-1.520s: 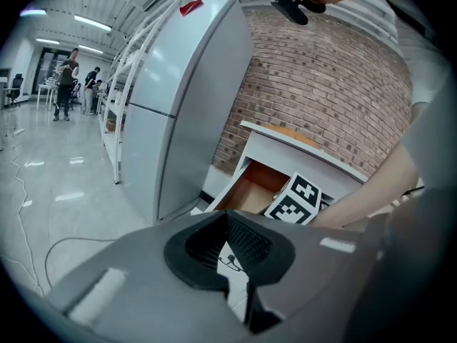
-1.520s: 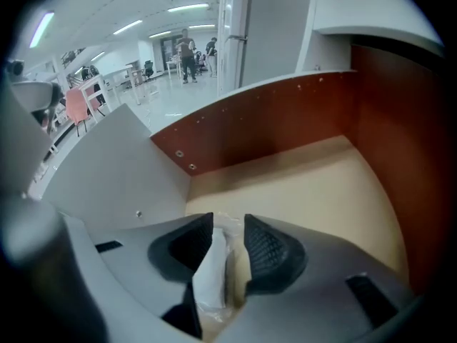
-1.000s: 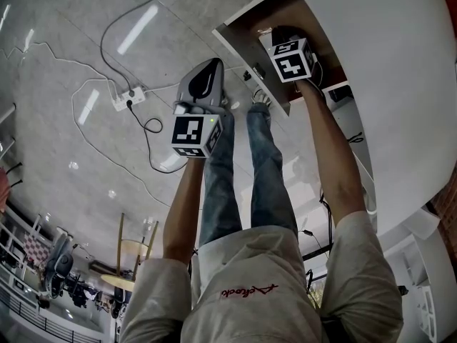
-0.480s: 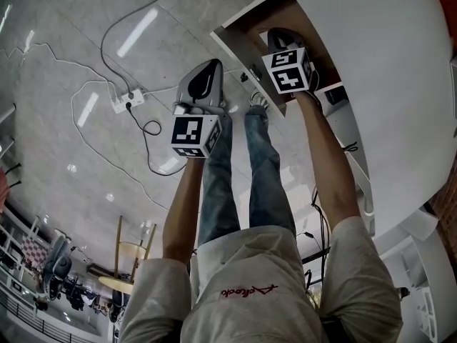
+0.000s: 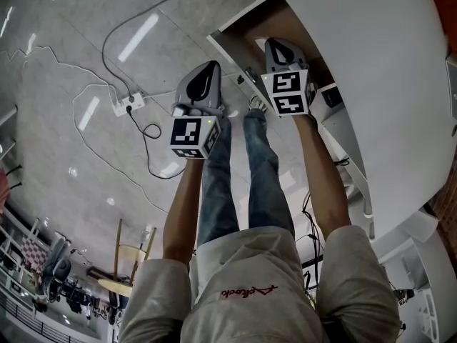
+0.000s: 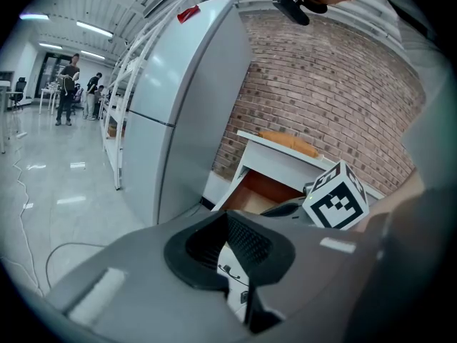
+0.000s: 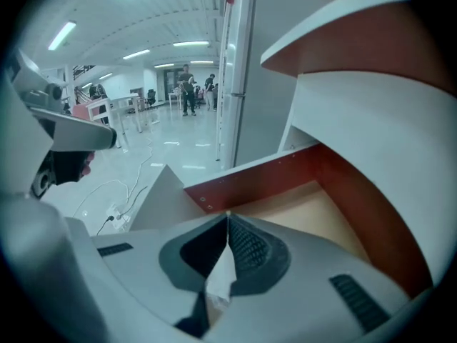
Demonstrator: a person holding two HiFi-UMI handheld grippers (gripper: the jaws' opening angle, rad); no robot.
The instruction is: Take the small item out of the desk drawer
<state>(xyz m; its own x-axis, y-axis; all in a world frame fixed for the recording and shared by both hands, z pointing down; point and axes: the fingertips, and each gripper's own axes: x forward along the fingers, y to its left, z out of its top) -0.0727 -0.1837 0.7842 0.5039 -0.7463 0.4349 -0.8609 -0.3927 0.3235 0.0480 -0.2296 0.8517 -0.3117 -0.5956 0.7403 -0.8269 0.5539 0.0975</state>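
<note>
The desk drawer (image 5: 246, 28) stands pulled out from under the white desk top (image 5: 371, 63), its brown floor bare where it shows (image 7: 314, 213). My right gripper (image 5: 273, 45) hangs over the drawer's front part and points down into it. In the right gripper view its jaws (image 7: 228, 219) are shut on a small, thin white item (image 7: 220, 277) that shows between the pads. My left gripper (image 5: 213, 66) is held out over the floor, left of the drawer front, its jaws (image 6: 228, 216) meeting at the tips. A white printed patch (image 6: 234, 284) sits low between them; I cannot tell what it is.
The person's legs in jeans (image 5: 243, 170) stand below the drawer front. A power strip (image 5: 128, 102) with cables lies on the grey floor at left. A tall grey cabinet (image 6: 178, 106) and a brick wall (image 6: 335, 84) stand beside the desk. A stool (image 5: 132, 252) is behind.
My right gripper has come up out of the drawer, its marker cube now larger and lower in the head view. The left gripper has stayed where it was.
</note>
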